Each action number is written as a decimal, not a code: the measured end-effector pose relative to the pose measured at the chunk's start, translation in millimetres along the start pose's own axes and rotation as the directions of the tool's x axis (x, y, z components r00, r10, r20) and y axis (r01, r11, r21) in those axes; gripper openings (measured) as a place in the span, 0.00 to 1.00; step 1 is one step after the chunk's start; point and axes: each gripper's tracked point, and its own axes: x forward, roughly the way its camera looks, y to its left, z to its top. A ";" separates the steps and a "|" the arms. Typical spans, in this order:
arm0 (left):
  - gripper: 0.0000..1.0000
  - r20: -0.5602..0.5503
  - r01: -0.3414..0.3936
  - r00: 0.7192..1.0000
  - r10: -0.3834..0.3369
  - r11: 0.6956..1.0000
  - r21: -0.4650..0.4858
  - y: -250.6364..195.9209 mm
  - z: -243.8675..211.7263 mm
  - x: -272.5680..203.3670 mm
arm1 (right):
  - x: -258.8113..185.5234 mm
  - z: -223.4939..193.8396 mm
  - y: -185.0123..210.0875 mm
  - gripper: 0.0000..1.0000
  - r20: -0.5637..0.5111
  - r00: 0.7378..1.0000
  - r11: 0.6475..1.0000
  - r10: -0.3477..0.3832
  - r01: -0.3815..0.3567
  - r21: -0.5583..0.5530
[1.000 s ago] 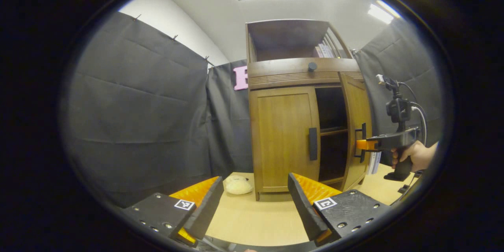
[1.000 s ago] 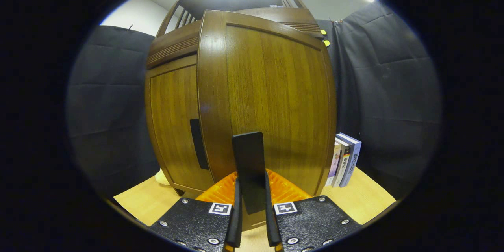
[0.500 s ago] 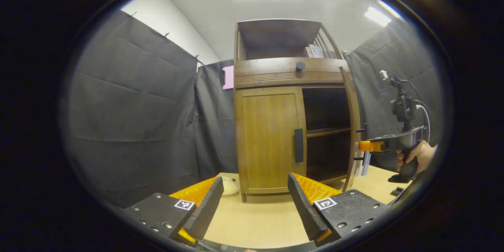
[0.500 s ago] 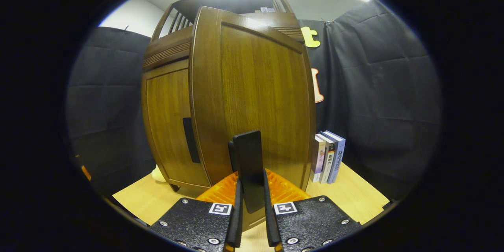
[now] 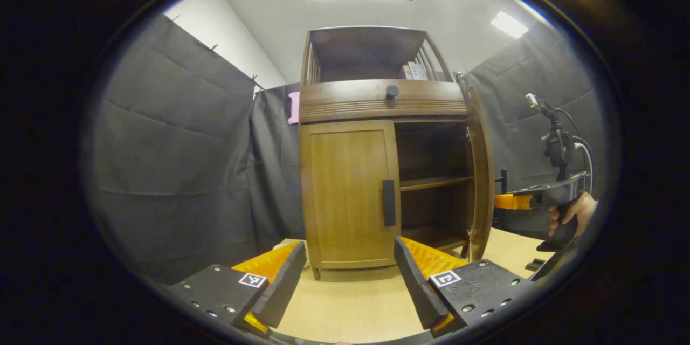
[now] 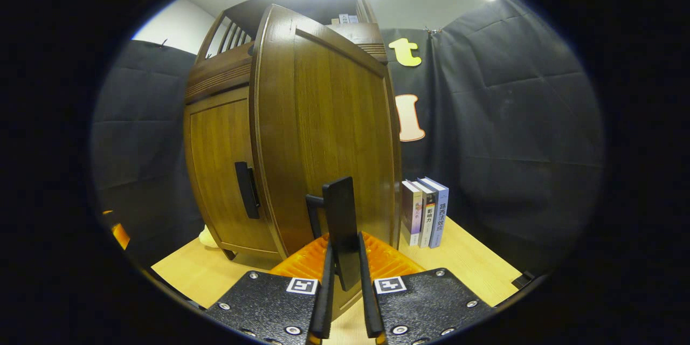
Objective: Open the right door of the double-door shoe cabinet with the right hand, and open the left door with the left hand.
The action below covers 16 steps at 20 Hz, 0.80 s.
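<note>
Right gripper view: right claw (image 6: 345,302) clamps the right door's handle (image 6: 340,226); left claw (image 5: 347,280) spread wide.

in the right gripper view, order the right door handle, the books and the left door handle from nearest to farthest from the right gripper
1. right door handle: clamped between the jaws of the right gripper, dead ahead.
2. books: standing on the table to the right, beside the cabinet.
3. left door handle: to the left, on the closed left door. It and the books are close to call.
</note>
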 end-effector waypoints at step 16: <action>0.98 0.004 0.117 0.993 -0.117 0.993 0.020 -15.0 6.5 8.9 | -37.6 -2.4 -95.9 0.18 0.023 0.984 0.984 -0.177 0.176 0.014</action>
